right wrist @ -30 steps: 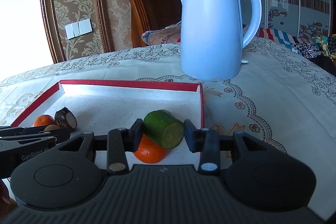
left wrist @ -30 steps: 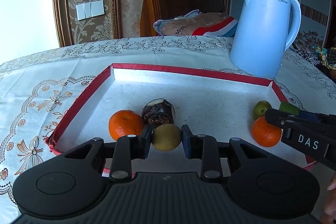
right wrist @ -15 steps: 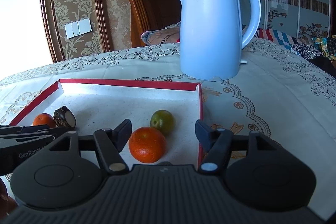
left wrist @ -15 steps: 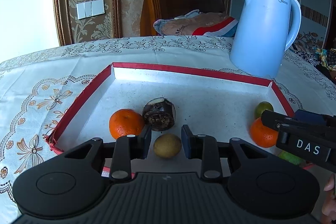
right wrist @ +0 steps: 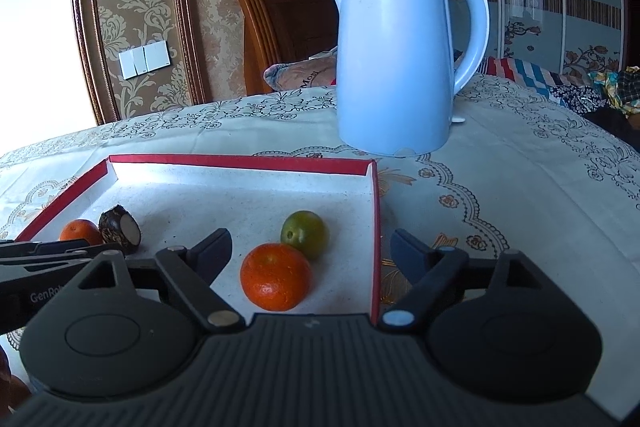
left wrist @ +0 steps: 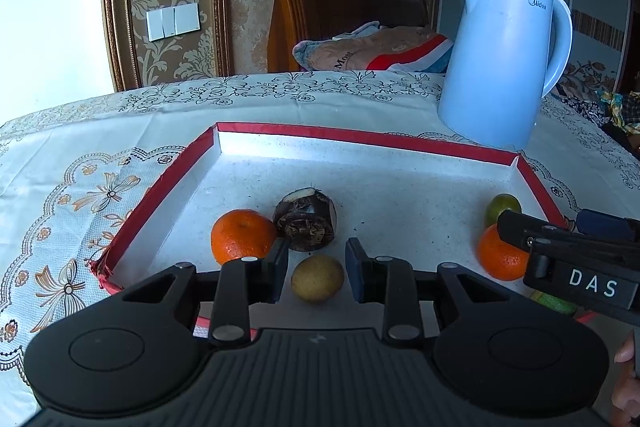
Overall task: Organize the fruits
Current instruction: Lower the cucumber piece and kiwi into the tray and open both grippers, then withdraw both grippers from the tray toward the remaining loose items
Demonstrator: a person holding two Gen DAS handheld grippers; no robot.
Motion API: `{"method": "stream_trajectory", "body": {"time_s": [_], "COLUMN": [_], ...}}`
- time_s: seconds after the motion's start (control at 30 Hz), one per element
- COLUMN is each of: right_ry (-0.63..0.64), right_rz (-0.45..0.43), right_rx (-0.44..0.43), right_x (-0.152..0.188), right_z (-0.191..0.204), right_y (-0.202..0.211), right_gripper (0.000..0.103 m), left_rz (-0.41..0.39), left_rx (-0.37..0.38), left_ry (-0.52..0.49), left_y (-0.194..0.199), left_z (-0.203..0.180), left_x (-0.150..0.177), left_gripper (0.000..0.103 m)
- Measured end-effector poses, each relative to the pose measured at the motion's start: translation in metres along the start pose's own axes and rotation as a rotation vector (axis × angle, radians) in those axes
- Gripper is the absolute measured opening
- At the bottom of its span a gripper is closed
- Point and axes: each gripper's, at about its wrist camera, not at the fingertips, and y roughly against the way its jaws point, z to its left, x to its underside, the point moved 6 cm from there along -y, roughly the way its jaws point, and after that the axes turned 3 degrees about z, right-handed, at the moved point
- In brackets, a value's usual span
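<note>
A red-rimmed white tray lies on the table. In the left wrist view my left gripper is open, with a small brown fruit lying loose on the tray between its fingers. An orange and a dark cut piece lie just beyond. In the right wrist view my right gripper is wide open and empty over the tray's right end, above an orange and a green citrus. A green cucumber piece shows under the right gripper.
A tall light-blue kettle stands on the patterned tablecloth just behind the tray's right far corner. A wooden headboard and folded bedding are behind the table.
The left gripper opened and let the brown fruit rest on the tray. The right gripper opened wide and dropped the green cucumber piece, which now lies low beside the orange.
</note>
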Motion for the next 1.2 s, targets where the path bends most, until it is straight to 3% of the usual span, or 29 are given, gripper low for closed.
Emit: {"method": "stream_trajectory", "body": {"time_s": [0.13, 0.3, 0.43, 0.57, 1.2], "right_ry": [-0.010, -0.009, -0.007, -0.013, -0.001], "right_rz": [-0.009, 0.003, 0.000, -0.007, -0.032], "right_rx": [0.012, 0.010, 0.011, 0.011, -0.036], "right_x": [0.000, 0.001, 0.002, 0.003, 0.007], "right_z": [-0.002, -0.002, -0.001, -0.002, 0.005], "right_y": [0.001, 0.000, 0.000, 0.002, 0.011], "right_gripper": [0.097, 0.098, 0.100, 0.103, 0.103], "left_rz": [-0.009, -0.017, -0.051, -0.086, -0.090], "left_rx": [-0.004, -0.009, -0.021, -0.021, -0.044], "left_ry": [-0.001, -0.004, -0.013, -0.029, -0.015], "left_y": [0.002, 0.004, 0.010, 0.019, 0.021], "left_z": [0.001, 0.000, 0.000, -0.002, 0.007], "left_x": [-0.001, 0.000, -0.001, -0.002, 0.002], "left_gripper": [0.030, 0.032, 0.060, 0.060, 0.066]}}
